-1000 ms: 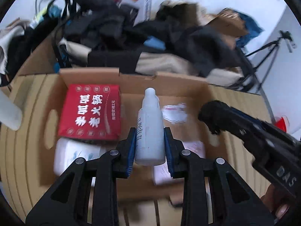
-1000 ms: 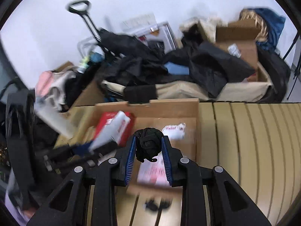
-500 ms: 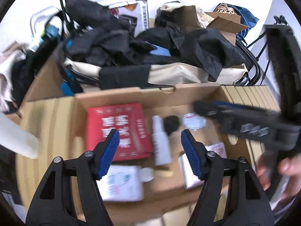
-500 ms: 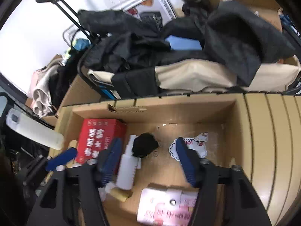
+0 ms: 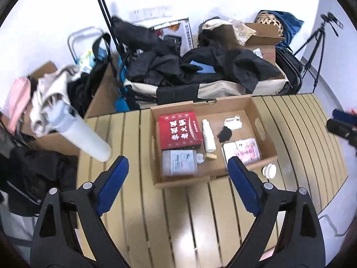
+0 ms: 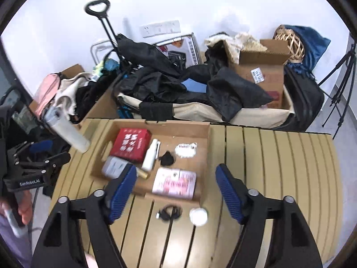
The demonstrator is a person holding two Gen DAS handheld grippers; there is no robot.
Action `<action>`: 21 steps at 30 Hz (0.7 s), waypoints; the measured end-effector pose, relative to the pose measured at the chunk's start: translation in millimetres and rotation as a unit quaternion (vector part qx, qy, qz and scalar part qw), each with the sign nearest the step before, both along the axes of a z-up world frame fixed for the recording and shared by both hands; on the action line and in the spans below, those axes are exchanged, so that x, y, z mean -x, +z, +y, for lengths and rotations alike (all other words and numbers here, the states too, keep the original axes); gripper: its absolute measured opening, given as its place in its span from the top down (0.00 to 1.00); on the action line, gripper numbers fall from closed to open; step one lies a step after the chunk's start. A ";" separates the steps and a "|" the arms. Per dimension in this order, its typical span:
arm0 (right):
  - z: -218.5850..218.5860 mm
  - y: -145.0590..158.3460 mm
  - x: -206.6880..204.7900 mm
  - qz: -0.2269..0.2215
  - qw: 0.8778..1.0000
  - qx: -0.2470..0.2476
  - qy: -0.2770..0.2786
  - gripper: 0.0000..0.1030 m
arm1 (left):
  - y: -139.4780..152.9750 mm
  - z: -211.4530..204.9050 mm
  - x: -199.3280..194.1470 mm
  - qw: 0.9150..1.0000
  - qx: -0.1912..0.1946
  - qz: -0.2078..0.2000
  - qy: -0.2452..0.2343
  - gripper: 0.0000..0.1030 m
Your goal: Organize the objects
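Left hand-held gripper (image 5: pixel 178 174) released, jaws wide, nothing in them; right hand-held gripper (image 6: pixel 176 188) same. Both hover above the slatted worktop (image 6: pixel 279 167) on the near side of the cardboard box (image 5: pixel 256 114). In the box: red carton (image 5: pixel 179 126), white spray bottle (image 5: pixel 208 136) beside it, black bundle (image 5: pixel 225 133), pink packet (image 5: pixel 244 150). White cap (image 6: pixel 198 216) and black cable (image 6: pixel 169 212) lie just outside the box.

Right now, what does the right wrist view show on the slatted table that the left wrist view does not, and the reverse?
Only the right wrist view shows the black cable lying on the table beside the white round lid, in front of the cardboard box. Only the left wrist view shows the box's side handle cutout. Both show the lid, the red box, the white spray bottle and the pink-and-white pouch, with open tongs on each side.
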State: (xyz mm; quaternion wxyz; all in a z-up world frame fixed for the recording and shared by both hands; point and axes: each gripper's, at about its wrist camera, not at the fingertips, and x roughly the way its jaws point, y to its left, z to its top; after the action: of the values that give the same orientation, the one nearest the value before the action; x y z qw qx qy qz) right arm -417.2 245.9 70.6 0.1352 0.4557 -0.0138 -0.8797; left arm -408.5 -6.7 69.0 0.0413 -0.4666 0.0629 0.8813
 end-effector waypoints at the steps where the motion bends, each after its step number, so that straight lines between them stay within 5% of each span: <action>1: 3.4 9.8 -14.2 0.007 1.000 -0.006 -0.003 0.23 | 4.4 2.0 -6.0 1.000 0.001 0.005 -0.003 0.14; 7: 9.8 27.2 -72.8 0.032 0.999 -0.016 -0.003 0.23 | 23.9 8.6 -72.5 0.999 -0.005 0.033 -0.011 0.14; 10: 15.0 31.1 -134.7 0.091 0.996 0.006 0.001 0.23 | 23.1 7.8 -132.5 0.995 -0.027 0.087 -0.039 0.07; 15: 20.0 13.8 -239.4 0.174 0.983 0.030 0.046 0.21 | -10.9 6.3 -210.0 0.993 -0.017 0.116 -0.027 0.06; 21: 13.3 -45.1 -331.0 0.188 0.980 -0.002 0.064 0.21 | -72.2 20.9 -284.7 0.992 -0.058 0.102 -0.041 0.04</action>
State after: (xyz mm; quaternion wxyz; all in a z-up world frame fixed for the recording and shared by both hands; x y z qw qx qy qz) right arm -86.3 259.2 25.5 0.1906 0.2822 0.0423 -0.9393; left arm -123.9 14.2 -3.2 0.0974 -0.3681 0.0342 0.9240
